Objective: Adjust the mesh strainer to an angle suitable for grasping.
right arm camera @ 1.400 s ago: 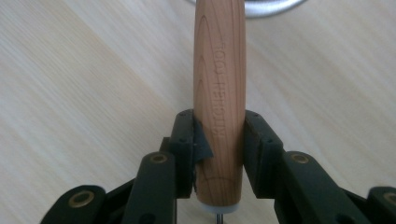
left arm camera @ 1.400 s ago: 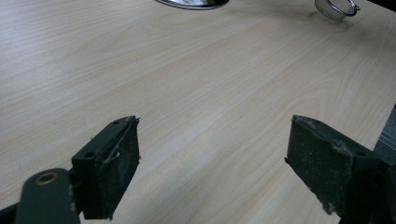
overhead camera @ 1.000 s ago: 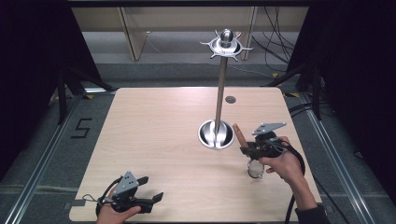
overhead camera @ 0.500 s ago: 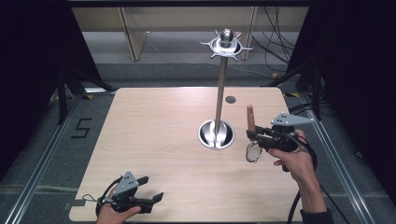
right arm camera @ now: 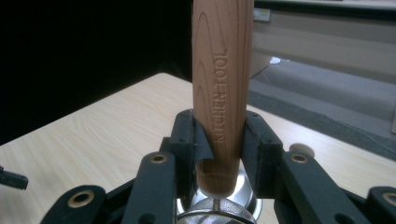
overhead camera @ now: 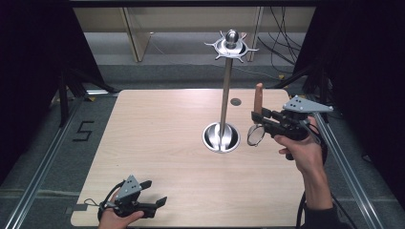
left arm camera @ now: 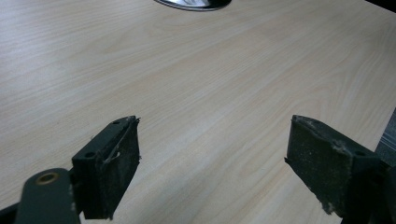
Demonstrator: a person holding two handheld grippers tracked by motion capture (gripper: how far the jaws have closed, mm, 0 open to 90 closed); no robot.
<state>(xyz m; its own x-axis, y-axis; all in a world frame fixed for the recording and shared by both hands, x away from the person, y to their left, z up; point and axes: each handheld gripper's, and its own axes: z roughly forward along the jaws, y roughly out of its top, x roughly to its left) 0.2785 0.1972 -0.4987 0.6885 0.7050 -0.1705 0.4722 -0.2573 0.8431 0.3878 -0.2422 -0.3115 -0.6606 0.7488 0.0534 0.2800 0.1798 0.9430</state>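
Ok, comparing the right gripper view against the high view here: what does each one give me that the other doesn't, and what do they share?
Right gripper view alone: the words KITCHEN TOOL stamped on the wooden handle, and how the jaws clamp both its sides. High view alone: the tall metal stand, the utensil's wire loop hanging below the right gripper, and the left gripper open near the table's front edge. Shared: the upright handle and the wooden table.

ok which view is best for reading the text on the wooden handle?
The right gripper view: the wooden handle stands close up between the right hand-held gripper jaws, and "KITCHEN TOOL" reads clearly. The high view shows the handle small and upright, lettering too small to tell.
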